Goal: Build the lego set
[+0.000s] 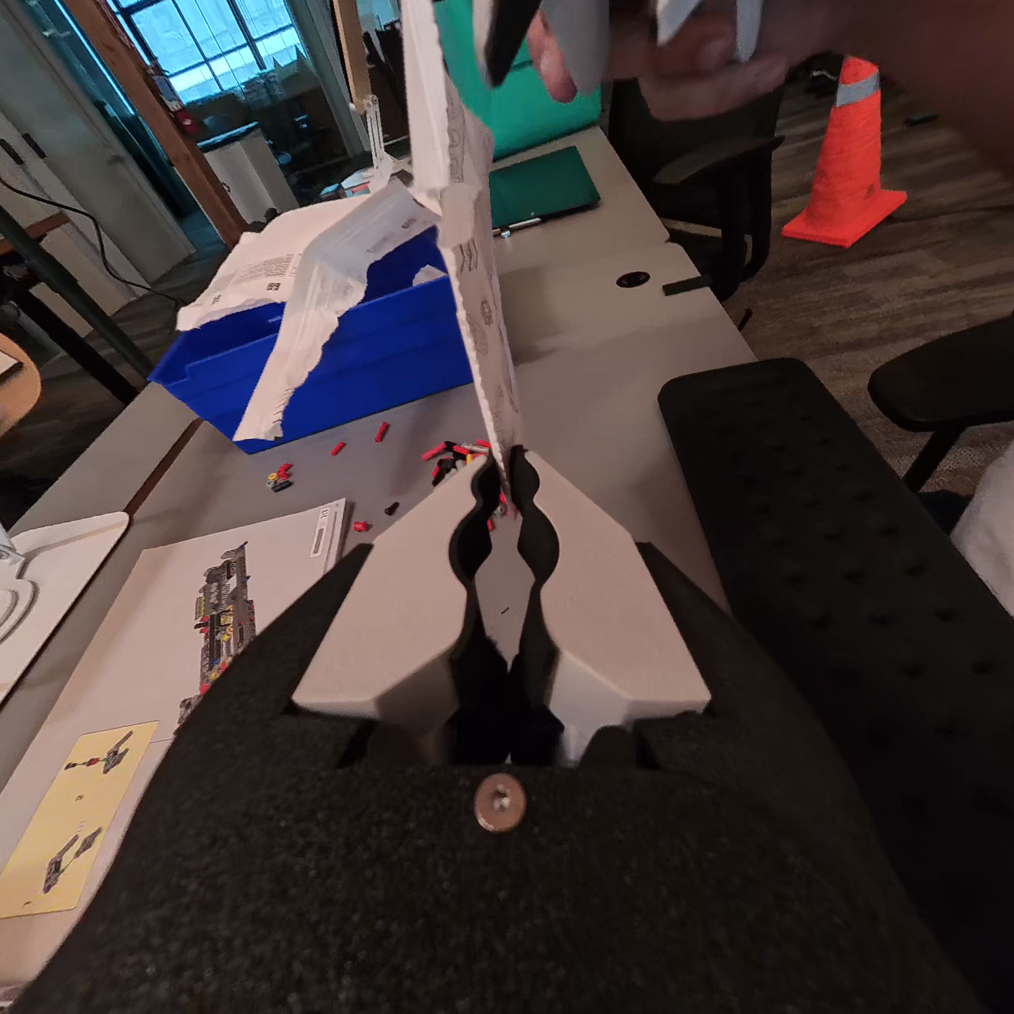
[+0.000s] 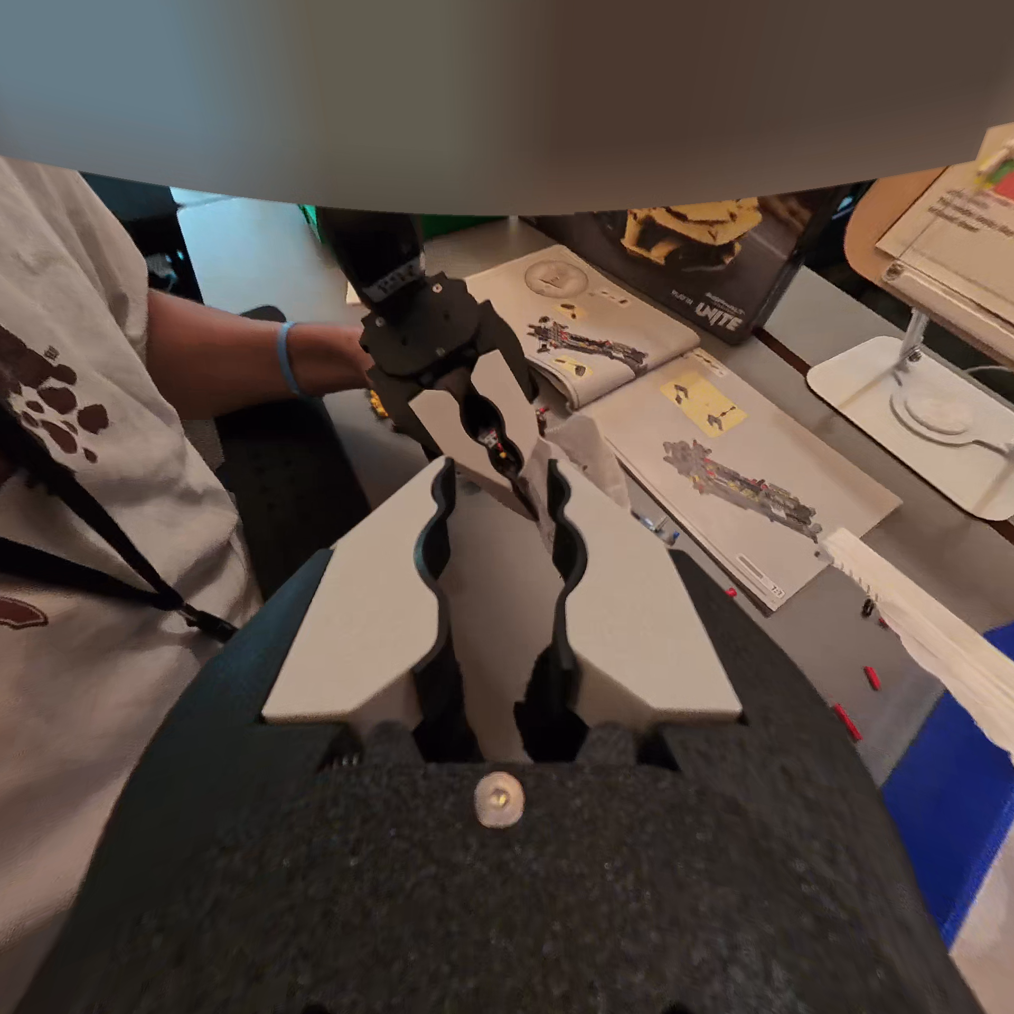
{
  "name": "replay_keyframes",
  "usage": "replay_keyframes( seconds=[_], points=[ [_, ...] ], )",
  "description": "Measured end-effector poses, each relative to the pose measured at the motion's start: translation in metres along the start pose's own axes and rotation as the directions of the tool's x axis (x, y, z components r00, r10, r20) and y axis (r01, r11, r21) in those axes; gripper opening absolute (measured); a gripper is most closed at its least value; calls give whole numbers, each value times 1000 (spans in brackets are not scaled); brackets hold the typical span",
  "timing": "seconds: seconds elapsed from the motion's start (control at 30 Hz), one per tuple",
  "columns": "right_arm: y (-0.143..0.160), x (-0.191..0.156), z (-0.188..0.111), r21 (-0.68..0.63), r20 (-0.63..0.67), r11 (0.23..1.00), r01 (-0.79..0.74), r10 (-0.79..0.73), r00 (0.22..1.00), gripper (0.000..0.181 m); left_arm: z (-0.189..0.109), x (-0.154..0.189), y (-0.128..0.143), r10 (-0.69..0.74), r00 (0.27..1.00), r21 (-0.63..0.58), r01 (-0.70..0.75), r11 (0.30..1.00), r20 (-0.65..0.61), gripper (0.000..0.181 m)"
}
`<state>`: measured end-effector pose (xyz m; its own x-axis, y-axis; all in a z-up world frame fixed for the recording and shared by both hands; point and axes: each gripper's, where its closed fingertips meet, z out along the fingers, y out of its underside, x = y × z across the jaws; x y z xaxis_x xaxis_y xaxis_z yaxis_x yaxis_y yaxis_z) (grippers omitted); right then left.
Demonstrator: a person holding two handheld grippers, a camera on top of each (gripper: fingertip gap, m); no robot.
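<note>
Left wrist view: left hand-held gripper (image 1: pixel 506 466) pinching paper bag (image 1: pixel 483 307) edge, right hand-held gripper (image 2: pixel 499 483) spread w/ room betw fingers

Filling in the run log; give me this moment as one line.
left gripper: shut on paper bag | right gripper: open, beside bag | loose pieces on table | build not started

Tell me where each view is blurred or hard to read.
Left wrist view: the right gripper and hand at the top edge are smeared by motion; the left gripper, pinching the paper bag, is sharp; the window glares. Right wrist view: a large masking patch covers the top; the right gripper is crisp; the blue bin is soft.
</note>
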<state>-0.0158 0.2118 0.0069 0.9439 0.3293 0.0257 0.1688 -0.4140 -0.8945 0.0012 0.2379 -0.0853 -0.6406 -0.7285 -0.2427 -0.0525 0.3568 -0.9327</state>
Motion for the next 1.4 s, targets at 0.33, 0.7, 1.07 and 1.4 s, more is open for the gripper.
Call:
replay_keyframes(
  seconds=[0.33, 0.7, 1.07, 1.4],
  points=[
    [34, 26, 7, -309, -199, 941, 136, -204, 958, 32, 4, 7, 10, 105, 994, -88, -104, 991, 11, 1],
    [41, 1, 32, -339, -95, 930, 143, -185, 978, 32, 5, 5, 8, 78, 997, -31, -77, 997, 30, 1],
    [33, -15, 39, -325, -44, 934, 150, -174, 984, 34, 7, 3, 1, -55, 998, 84, 55, 995, -7, 1],
    [49, 26, 22, -302, -272, 935, 187, -273, 923, 0, 8, -2, 1, 41, 998, -12, -40, 999, 50, 1]
  ],
)
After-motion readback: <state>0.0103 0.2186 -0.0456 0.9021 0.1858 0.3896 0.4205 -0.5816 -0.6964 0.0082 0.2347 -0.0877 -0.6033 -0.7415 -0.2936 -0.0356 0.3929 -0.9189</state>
